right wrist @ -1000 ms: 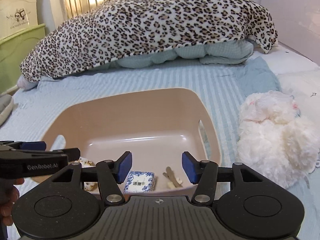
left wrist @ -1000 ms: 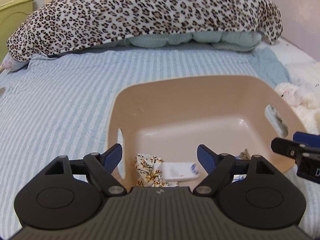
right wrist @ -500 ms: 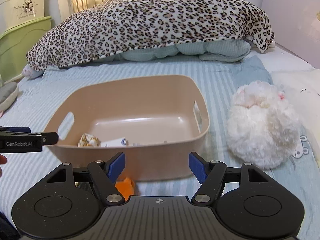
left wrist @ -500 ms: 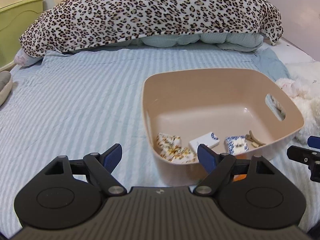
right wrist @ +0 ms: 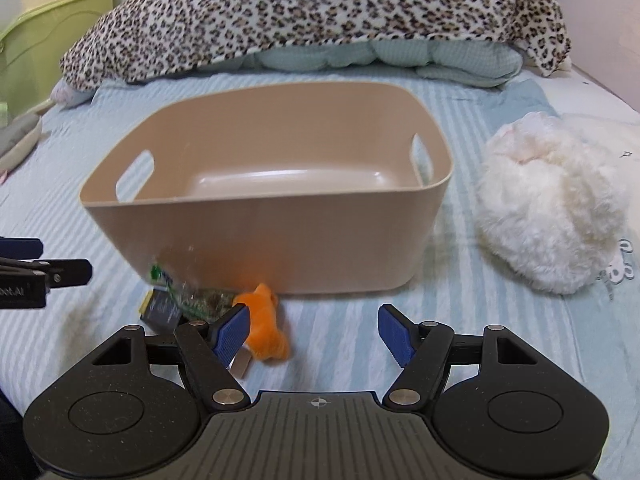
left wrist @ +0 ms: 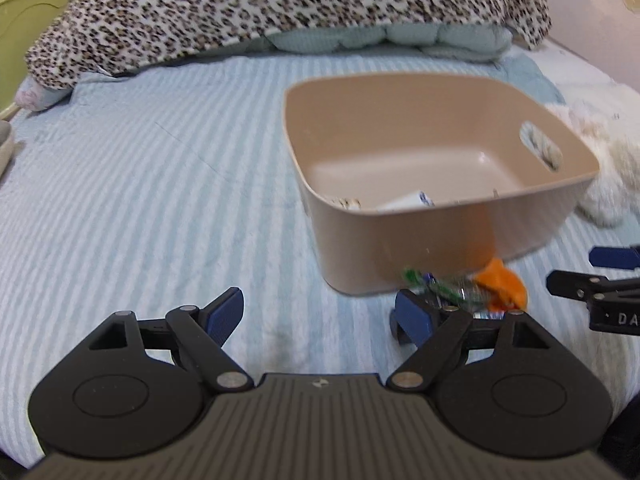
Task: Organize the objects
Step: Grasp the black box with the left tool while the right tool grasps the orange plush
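Observation:
A beige plastic bin stands on the striped bed. It holds a floral item and a white packet. In front of the bin lie an orange toy, a green-printed clear wrapper and a dark small box. My left gripper is open and empty, left of these items. My right gripper is open and empty, just right of the orange toy.
A white fluffy plush lies right of the bin. A leopard-print blanket covers pillows at the head of the bed. A green cabinet stands at the left. The striped bedspread stretches left of the bin.
Both grippers have pulled back from over the bin toward the near side of the bed. The loose items in front of the bin have come into view.

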The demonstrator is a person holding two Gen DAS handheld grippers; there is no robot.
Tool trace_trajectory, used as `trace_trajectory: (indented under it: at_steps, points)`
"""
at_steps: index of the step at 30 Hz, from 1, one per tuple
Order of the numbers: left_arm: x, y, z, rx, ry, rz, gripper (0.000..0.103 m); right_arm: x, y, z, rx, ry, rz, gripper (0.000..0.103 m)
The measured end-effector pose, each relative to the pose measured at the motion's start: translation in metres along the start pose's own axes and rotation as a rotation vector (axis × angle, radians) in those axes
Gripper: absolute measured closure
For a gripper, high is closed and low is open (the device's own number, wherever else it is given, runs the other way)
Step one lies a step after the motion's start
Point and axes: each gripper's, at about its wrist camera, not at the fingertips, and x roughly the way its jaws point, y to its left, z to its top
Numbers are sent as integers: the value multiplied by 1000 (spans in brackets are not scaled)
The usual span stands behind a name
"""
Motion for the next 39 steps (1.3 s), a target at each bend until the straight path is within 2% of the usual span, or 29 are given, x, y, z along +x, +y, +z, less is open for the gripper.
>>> trace_trajectory:
  at_steps: [9,18,26,32,38,39]
  points:
    - [28,-18,-7,51,41,-44,19,28,-1,-13,1,84,14,30]
    - [49,-32,-6,48,71,-102,19,43,4,-16,3,106,40,30]
    - [61,-32,-3,-24,98,-172,19,49,5,-18,13,100,53,32]
    - [66,-36,-2,-16,96,-171,20,54,1,-19,36,107,79,44]
    - [67,-38,-6,2,94,-167,22,54,2,-23,36,111,113,69]
    - [67,-37,-6,7,87,-167,24,54,2,-23,34,109,120,78]
